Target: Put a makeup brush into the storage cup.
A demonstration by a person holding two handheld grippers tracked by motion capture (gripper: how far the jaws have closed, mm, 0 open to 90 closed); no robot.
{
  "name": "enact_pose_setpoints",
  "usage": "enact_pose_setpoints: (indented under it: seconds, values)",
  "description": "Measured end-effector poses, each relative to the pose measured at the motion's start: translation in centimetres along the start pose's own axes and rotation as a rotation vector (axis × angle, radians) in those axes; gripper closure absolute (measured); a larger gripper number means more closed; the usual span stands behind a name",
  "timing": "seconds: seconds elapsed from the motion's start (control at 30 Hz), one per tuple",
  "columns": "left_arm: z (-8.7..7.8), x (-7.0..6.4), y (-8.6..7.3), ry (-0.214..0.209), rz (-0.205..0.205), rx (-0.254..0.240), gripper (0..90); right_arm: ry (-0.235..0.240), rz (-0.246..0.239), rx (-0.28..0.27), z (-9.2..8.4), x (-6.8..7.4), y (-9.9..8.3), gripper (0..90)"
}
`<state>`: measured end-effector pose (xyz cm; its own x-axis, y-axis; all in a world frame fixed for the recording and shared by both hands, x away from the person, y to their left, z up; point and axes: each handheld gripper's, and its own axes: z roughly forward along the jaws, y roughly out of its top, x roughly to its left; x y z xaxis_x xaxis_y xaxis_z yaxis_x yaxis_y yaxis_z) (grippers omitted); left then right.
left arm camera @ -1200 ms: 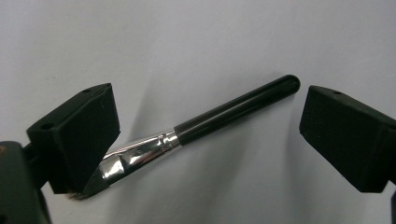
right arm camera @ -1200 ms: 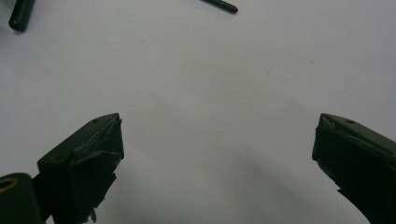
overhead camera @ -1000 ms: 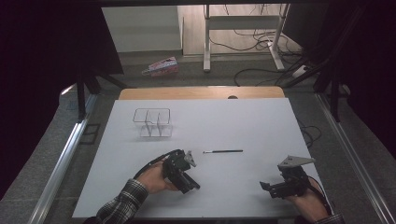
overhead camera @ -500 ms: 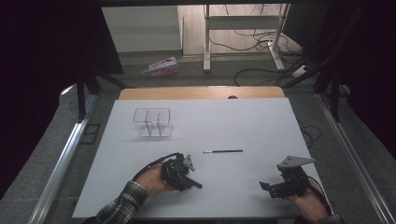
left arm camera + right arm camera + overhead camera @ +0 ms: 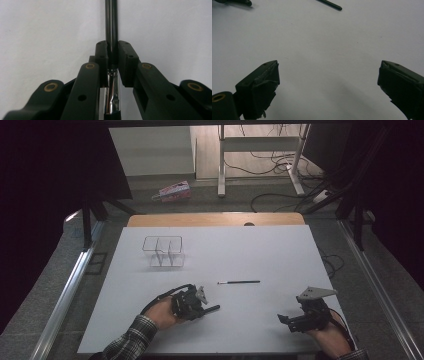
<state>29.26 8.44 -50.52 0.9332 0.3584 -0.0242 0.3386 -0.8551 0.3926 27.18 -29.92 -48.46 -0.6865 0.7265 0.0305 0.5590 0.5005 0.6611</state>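
Fingers of left gripper (image 5: 112,62) pinch slim, glossy black brush (image 5: 111,22).

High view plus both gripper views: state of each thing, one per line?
left gripper: shut on brush in hand; jaws have just been closing onto its handle
brush in hand: clamped between the jaws, black handle pointing away
right gripper: open, nothing between the jaws
loose brush: lying flat on the table, untouched
clear organizer: upright, looks empty
table: white top
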Motion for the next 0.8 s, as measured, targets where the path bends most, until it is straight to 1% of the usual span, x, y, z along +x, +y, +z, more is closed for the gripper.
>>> enact_pose_setpoints:
  seconds: [0.03,0.07,0.13,0.17,0.2,0.23,0.27,0.43,0.47,0.57,0.63,0.67,0.7,0.8]
  values:
    - [-0.4,-0.1,0.0,0.004,0.0,-0.024,79.7,0.001,0.001,0.002,0.0,0.0,0.0,3.9]
    - [-0.6,-0.2,0.0,0.001,-0.007,-0.035,79.7,0.001,0.0,0.002,0.0,0.0,0.0,3.9]
    - [-1.0,-0.3,0.0,0.01,-0.006,-0.054,79.7,0.002,0.0,0.002,0.0,0.0,0.0,4.0]
    - [-1.2,-0.3,0.0,0.005,-0.013,-0.064,79.7,0.002,0.0,0.003,0.0,0.0,0.0,4.1]
    - [-1.2,-0.3,0.0,0.005,-0.013,-0.064,79.7,0.002,0.0,0.003,0.0,0.0,0.0,4.1]
    - [-1.7,-0.3,0.0,-0.005,-0.02,-0.087,79.7,0.001,0.002,0.001,0.0,0.0,0.0,4.3]
    - [-1.9,-0.3,-0.1,-0.013,-0.024,-0.094,79.7,0.0,0.002,-0.001,0.0,0.0,0.0,4.4]
    - [-2.8,-0.8,-0.4,-0.009,-0.026,-0.148,79.7,-0.004,0.002,-0.006,0.0,0.0,0.0,4.4]
    - [-3.0,-0.9,-0.4,-0.014,-0.029,-0.158,79.7,-0.004,0.002,-0.006,0.0,0.0,0.0,4.5]
    - [-3.5,-1.1,-0.6,-0.007,-0.039,-0.188,79.7,-0.004,0.002,-0.006,-0.1,0.0,0.0,4.4]
    - [-3.8,-1.2,-0.7,0.001,-0.038,-0.212,79.7,-0.002,0.002,-0.003,0.0,0.0,0.0,4.6]
    - [-3.8,-1.2,-0.7,0.001,-0.038,-0.212,79.7,-0.002,0.002,-0.003,0.0,0.0,0.0,4.6]
    - [-4.0,-1.4,-0.7,0.007,-0.044,-0.236,79.7,0.003,0.003,0.004,0.0,0.0,0.0,4.6]
    - [-4.2,-1.6,-1.0,0.016,-0.048,-0.274,79.6,0.004,0.002,0.0,0.0,0.0,0.0,4.7]
